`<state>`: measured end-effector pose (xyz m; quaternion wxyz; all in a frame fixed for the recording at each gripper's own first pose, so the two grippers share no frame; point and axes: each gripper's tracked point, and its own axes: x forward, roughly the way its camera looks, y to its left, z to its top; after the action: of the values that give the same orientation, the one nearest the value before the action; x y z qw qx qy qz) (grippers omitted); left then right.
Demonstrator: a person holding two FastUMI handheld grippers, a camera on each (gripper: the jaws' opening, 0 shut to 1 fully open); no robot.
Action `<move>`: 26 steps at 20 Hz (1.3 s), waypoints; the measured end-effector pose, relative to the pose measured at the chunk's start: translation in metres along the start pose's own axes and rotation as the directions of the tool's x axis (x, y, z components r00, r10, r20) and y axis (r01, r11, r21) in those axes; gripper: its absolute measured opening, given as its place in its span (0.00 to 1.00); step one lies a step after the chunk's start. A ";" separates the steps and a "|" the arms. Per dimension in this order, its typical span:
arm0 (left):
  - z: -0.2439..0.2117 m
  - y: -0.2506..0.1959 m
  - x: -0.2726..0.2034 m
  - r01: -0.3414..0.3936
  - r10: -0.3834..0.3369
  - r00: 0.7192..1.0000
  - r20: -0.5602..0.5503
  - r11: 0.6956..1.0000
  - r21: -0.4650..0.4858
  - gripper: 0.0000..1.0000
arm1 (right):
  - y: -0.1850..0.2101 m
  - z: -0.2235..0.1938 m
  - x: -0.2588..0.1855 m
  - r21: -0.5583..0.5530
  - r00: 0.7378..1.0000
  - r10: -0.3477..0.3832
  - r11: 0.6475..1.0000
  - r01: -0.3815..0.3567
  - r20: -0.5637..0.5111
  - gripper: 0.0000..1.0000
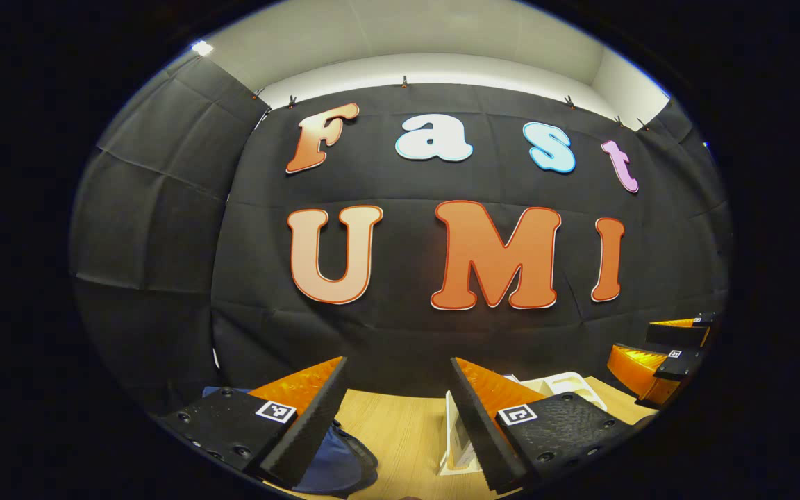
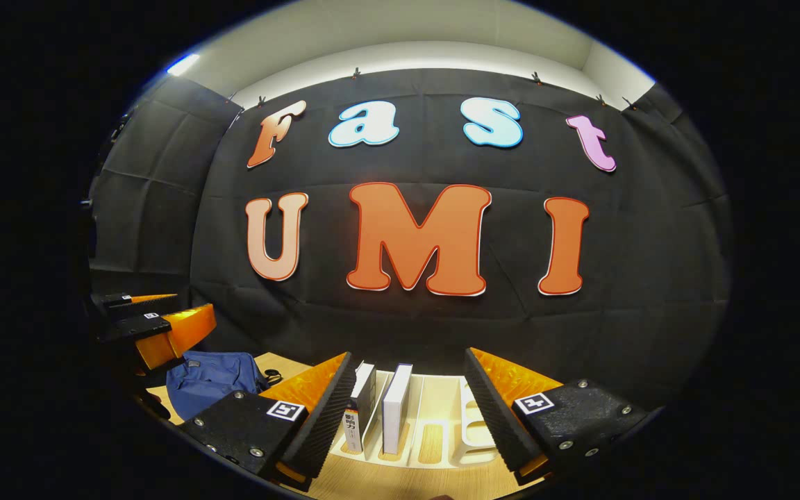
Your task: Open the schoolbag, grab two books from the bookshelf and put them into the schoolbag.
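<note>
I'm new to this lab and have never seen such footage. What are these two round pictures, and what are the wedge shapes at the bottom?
Each picture comes from a fisheye camera riding on a handheld gripper, looking forward along its two fingers; those are the wedges. A person carries one gripper in each hand. In the left gripper view, the left gripper has its jaws open and empty above a wooden table, with the blue schoolbag below. In the right gripper view, the right gripper, also open and empty, faces a white bookshelf holding two upright books. The schoolbag lies to its left.
</note>
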<state>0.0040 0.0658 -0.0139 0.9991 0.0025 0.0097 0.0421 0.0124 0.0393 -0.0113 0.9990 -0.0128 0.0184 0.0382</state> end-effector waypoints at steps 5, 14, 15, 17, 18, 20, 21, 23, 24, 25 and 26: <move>-0.025 0.032 -0.001 -0.038 0.039 0.998 -0.058 0.999 0.020 0.90 | 0.011 -0.010 0.006 0.002 1.000 0.022 1.000 -0.022 -0.021 0.94; -0.129 0.093 -0.009 -0.005 0.063 0.955 -0.288 0.980 0.199 0.90 | 0.032 -0.037 0.020 0.004 0.994 0.061 0.998 -0.061 -0.085 0.94; -0.142 0.099 -0.010 0.012 0.065 0.949 -0.310 0.970 0.241 0.91 | 0.033 -0.041 0.021 0.002 0.994 0.060 0.998 -0.060 -0.092 0.94; -0.164 0.109 -0.013 0.057 0.063 0.933 -0.355 0.946 0.318 0.92 | 0.034 -0.049 0.025 -0.002 0.993 0.053 0.999 -0.054 -0.107 0.94; -0.176 0.111 -0.013 0.082 0.062 0.926 -0.372 0.930 0.359 0.90 | 0.034 -0.052 0.027 -0.004 0.992 0.048 0.999 -0.049 -0.114 0.94; -0.197 0.115 -0.018 0.145 0.054 0.909 -0.414 0.889 0.435 0.90 | 0.033 -0.060 0.032 -0.008 0.991 0.037 0.999 -0.038 -0.129 0.94; -0.207 0.116 -0.022 0.182 0.049 0.898 -0.437 0.863 0.471 0.90 | 0.033 -0.064 0.033 -0.008 0.990 0.031 0.999 -0.032 -0.138 0.94; -0.225 0.109 -0.026 0.268 0.027 0.879 -0.476 0.797 0.541 0.90 | 0.031 -0.070 0.036 -0.011 0.989 0.014 1.000 -0.016 -0.150 0.94; -0.237 0.102 -0.030 0.316 0.007 0.869 -0.495 0.763 0.565 0.90 | 0.028 -0.073 0.037 -0.010 0.988 0.004 1.000 -0.006 -0.157 0.94; -0.250 0.095 -0.036 0.353 -0.003 0.856 -0.516 0.733 0.581 0.90 | 0.025 -0.076 0.038 -0.009 0.987 -0.009 1.000 0.008 -0.163 0.94; -0.263 0.092 -0.042 0.390 -0.008 0.838 -0.545 0.709 0.588 0.89 | 0.022 -0.079 0.038 -0.008 0.985 -0.020 1.000 0.019 -0.170 0.94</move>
<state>-0.0505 0.1552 -0.2752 0.8870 0.3546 0.2854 -0.0776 0.0460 0.0623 -0.0919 0.9941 -0.0192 0.1035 0.0273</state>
